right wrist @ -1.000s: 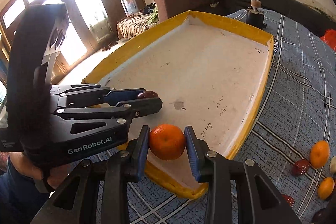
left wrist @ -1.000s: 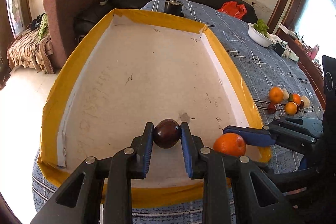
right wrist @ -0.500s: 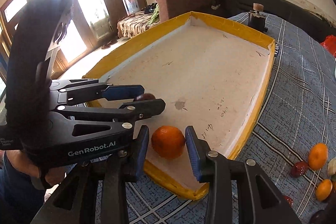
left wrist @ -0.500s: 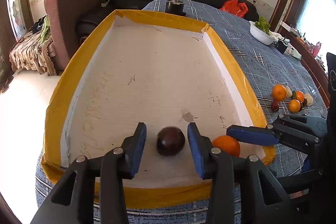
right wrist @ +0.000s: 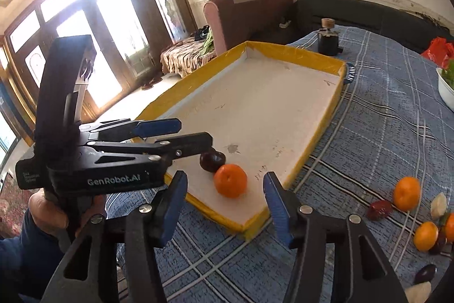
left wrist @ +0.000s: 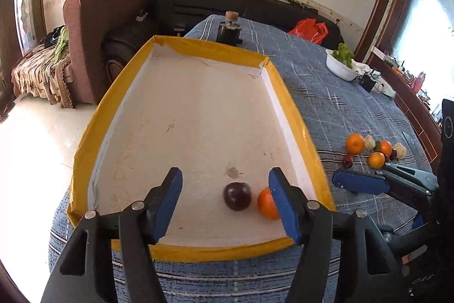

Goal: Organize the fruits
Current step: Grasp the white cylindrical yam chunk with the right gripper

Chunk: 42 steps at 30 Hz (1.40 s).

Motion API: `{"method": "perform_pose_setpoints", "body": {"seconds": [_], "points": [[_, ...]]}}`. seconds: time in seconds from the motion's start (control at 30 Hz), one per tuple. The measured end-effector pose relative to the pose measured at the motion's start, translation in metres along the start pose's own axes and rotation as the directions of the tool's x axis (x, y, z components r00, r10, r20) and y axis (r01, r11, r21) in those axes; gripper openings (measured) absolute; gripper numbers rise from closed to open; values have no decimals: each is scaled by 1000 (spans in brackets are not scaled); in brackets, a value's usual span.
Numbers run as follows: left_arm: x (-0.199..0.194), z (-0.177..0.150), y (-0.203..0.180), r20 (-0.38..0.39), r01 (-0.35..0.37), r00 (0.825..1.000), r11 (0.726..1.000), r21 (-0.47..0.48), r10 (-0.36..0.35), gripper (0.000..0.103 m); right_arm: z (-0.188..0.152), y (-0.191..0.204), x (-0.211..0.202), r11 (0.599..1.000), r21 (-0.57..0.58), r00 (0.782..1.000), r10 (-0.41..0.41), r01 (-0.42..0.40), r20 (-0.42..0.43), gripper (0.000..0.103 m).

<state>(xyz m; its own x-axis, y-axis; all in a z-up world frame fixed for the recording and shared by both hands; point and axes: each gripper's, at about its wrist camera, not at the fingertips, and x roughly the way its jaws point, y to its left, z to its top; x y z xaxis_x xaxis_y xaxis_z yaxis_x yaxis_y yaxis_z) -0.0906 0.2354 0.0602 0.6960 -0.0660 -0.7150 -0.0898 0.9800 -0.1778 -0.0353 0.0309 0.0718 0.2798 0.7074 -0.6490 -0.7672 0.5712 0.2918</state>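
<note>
Left claw [left wrist: 225,200] and right claw [right wrist: 225,199], both just spread wide, grip nothing. Glossy round plum [left wrist: 237,196] touches dimpled orange [right wrist: 230,180] in the yellow-taped cardboard tray [left wrist: 295,115].

The right gripper [right wrist: 225,196] has just been opening its jaws, and the orange [right wrist: 230,180] sits loose between them on the yellow-edged tray [right wrist: 326,121], nothing pressing it. A dark plum [right wrist: 212,161] touches it on the far side, just under the left gripper [right wrist: 187,132]. More fruit [right wrist: 406,193] lies off to the right on the blue cloth [right wrist: 383,132].
</note>
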Motion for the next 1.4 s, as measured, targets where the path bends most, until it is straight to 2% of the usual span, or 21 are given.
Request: {"method": "perform_pose_setpoints", "body": {"seconds": [0.27,0.5,0.67,0.83,0.93,1.0,1.13,1.4], "points": [[-14,10,-36,28,59,998,997,45,-60,63,-16,-24,-49,997,76,997,-17,12,70,61],[-9,6,-92,-9,160,987,981,114,-160,63,-40,-54,-109,984,156,979,-113,86,170,61],[4,-5,-137,-72,250,968,954,169,-241,63,-71,-87,-153,950,269,951,-220,158,217,61],[20,-16,-165,-128,282,957,940,194,-261,63,-94,-110,-173,915,354,939,-279,196,199,52],[28,-21,-176,-150,267,960,938,222,-238,63,-103,-114,-176,907,359,935,-302,221,186,51],[30,-22,-180,-150,261,961,936,235,-231,63,-106,-120,-177,901,385,942,-285,199,180,51],[35,-23,-178,-160,242,965,937,252,-207,63,-114,-119,-171,897,371,942,-309,241,134,51],[42,-25,-173,-175,246,963,936,253,-206,63,-123,-125,-151,890,363,945,-320,277,63,51]]}}
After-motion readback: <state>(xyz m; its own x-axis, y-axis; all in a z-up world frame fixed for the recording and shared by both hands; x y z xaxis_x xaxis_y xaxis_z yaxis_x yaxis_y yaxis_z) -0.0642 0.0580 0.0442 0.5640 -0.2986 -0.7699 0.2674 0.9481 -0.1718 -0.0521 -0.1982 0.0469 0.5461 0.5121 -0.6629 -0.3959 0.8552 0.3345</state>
